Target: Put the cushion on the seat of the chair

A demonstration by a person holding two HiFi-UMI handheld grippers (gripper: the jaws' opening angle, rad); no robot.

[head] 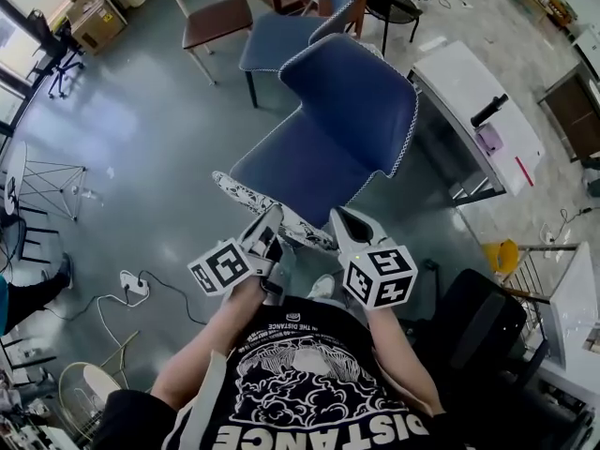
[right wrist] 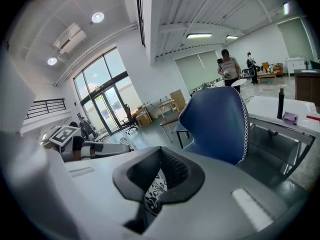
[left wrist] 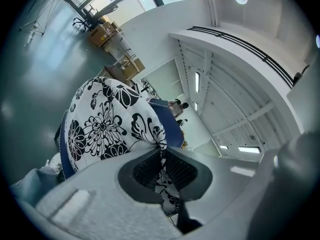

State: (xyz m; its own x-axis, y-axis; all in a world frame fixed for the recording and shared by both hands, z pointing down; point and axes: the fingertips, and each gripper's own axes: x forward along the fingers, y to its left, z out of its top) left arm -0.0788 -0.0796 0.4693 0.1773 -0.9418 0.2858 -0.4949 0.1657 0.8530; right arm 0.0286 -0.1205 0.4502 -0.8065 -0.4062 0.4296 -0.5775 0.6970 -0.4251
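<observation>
A flat cushion (head: 246, 195) with a black flower print on white hangs between my two grippers, just in front of the blue chair's seat (head: 305, 162). My left gripper (head: 273, 221) is shut on its near edge; in the left gripper view the cushion (left wrist: 102, 126) fills the space past the jaws, pinched at the left gripper (left wrist: 161, 154). My right gripper (head: 339, 218) is shut on the other near edge, and the print shows between the pads at the right gripper (right wrist: 159, 176). The blue chair (right wrist: 220, 124) with white-stitched edging stands right ahead.
A second blue chair (head: 281, 36) and a brown wooden chair (head: 214, 19) stand behind. A white desk (head: 478, 111) is to the right, a black office chair (head: 478, 326) at my right side. A power strip (head: 134, 287) with cable lies on the floor at left.
</observation>
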